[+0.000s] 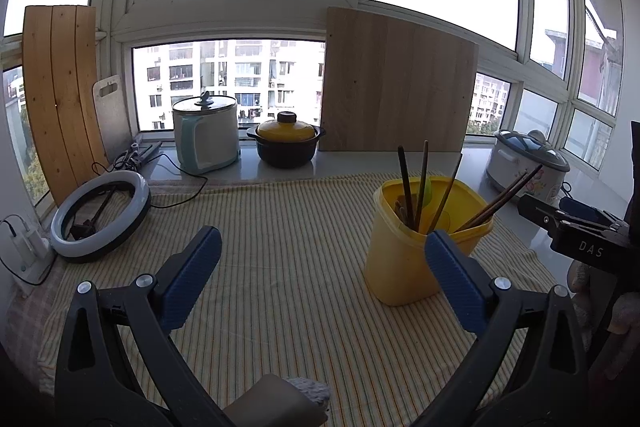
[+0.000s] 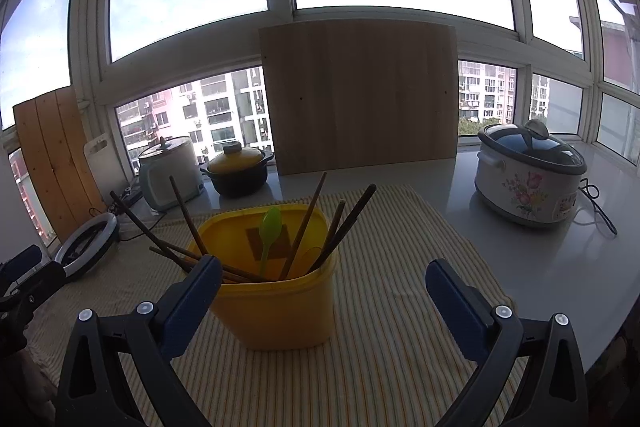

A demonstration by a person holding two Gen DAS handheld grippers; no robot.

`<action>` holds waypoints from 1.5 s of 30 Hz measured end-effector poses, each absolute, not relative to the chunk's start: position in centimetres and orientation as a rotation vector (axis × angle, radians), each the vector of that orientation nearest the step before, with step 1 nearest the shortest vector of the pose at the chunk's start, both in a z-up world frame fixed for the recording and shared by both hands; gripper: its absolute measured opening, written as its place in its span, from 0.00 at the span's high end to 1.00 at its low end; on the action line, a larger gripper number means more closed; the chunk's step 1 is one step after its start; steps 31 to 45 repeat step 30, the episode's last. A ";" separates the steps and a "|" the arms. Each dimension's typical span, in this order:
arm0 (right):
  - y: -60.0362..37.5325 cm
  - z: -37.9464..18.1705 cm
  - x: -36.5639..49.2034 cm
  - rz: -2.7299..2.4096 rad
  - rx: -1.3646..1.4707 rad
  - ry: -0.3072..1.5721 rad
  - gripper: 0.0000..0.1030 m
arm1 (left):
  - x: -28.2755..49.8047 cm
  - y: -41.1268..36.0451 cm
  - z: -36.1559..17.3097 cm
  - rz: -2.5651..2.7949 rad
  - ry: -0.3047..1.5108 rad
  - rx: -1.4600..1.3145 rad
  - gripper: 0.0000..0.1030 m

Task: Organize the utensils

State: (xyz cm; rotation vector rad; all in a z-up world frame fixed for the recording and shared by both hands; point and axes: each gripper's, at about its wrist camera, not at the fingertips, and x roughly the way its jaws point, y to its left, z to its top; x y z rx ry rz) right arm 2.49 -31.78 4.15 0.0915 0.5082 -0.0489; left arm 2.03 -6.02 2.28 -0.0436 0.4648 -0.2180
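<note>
Only from the right wrist: green spoon (image 2: 269, 227) inside yellow container (image 2: 276, 303).

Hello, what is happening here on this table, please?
A person holds a two-finger gripper in each hand and is organizing utensils. Dark wooden chopsticks and a green plastic spoon stand in a yellow plastic container on a striped cloth. The left gripper and the right gripper are both open and hold nothing. No utensils are seen lying on the cloth, so the sorting looks finished or close to it.
</note>
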 end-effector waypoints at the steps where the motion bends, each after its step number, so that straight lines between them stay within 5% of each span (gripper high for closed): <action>1: -31.8 4.2 2.5 -0.050 0.091 0.508 0.00 | 2.0 -6.1 2.3 -0.217 0.465 -0.042 0.00; 45: -32.2 3.3 2.8 -0.059 0.108 0.538 0.00 | 2.3 -6.0 1.6 -0.200 0.483 -0.010 0.00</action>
